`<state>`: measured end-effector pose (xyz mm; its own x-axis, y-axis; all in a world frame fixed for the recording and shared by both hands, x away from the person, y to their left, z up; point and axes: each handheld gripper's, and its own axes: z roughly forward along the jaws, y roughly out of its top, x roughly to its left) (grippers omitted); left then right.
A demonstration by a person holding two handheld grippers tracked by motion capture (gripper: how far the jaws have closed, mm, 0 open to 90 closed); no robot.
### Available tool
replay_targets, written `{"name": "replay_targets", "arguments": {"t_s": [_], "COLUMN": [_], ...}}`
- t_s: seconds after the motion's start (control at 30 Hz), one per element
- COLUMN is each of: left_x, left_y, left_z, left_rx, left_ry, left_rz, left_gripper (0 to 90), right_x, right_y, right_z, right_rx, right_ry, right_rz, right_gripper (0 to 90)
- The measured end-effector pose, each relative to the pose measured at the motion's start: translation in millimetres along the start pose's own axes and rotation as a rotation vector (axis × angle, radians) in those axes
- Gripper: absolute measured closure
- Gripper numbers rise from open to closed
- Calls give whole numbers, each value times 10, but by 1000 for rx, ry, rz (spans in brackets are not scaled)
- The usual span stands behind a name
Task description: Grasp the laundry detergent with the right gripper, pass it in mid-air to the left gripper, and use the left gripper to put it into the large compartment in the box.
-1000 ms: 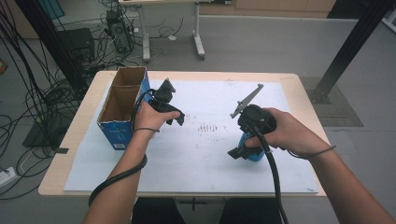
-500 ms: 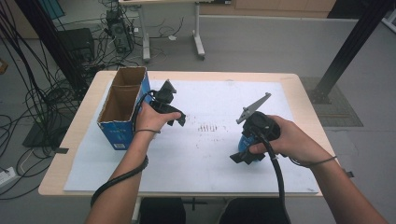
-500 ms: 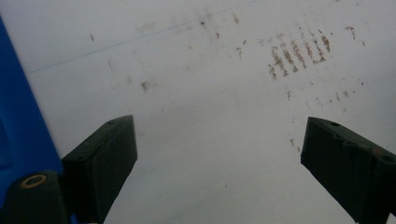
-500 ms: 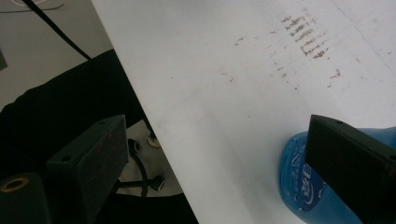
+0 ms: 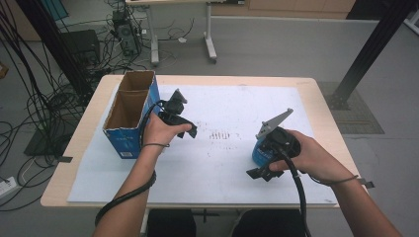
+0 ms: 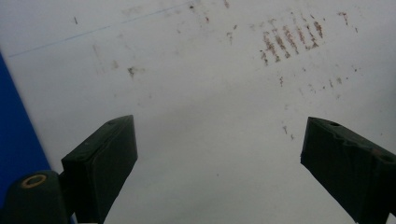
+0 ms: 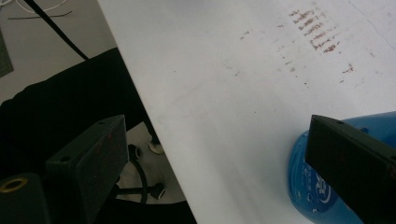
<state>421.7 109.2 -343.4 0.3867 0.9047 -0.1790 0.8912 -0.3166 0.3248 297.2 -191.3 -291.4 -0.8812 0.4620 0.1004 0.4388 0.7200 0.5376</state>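
Observation:
A blue can [image 5: 261, 151] stands on the white sheet [image 5: 227, 163] at the near right. My right gripper [image 5: 260, 174] hangs right over it, jaws pointing at the table's near edge. In the right gripper view the right gripper [image 7: 217, 125] is open; the can [image 7: 303, 186] sits low on the right, mostly behind the right jaw, with no pad pressing on it. My left gripper [image 5: 189, 130] hovers beside the cardboard box [image 5: 129, 112]. Seen from the left gripper view, the left gripper [image 6: 219, 126] is open over bare sheet, with the box's blue side [image 6: 14, 140] at the left.
The open cardboard box with blue sides stands at the table's left. Brown scuff marks [image 5: 221, 134] lie mid-sheet. Past the sheet's near edge are the person's dark clothes [image 7: 60, 107]. Cables and desk legs [image 5: 210, 44] stand on the floor beyond the table.
The right hand has sunk a little toward the table and the near edge, bringing its gripper down beside the blue can. The left hand and the can have stayed put.

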Motion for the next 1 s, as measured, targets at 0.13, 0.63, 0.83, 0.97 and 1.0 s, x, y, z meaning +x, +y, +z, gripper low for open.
{"name": "replay_targets", "arguments": {"t_s": [0.13,0.63,0.83,0.97,1.0], "left_x": [-6,-65,-81,-71,-69], "left_y": [-41,-72,-62,-63,-68], "left_z": [10,16,21,43,48], "left_rx": [0,-2,-7,-6,-6], "left_ry": [-8,-22,-23,-24,-22], "left_rz": [-1,19,19,15,19], "left_gripper": [113,112,112,112,112], "right_x": [-10,-45,-47,-45,-42], "right_y": [-70,-308,-383,-413,-430], "right_z": [12,48,54,69,76], "right_rx": [-11,-23,-24,-21,-19], "right_ry": [4,22,29,31,32], "right_rz": [3,23,31,33,39], "right_gripper": [60,50,50,50,50]}}
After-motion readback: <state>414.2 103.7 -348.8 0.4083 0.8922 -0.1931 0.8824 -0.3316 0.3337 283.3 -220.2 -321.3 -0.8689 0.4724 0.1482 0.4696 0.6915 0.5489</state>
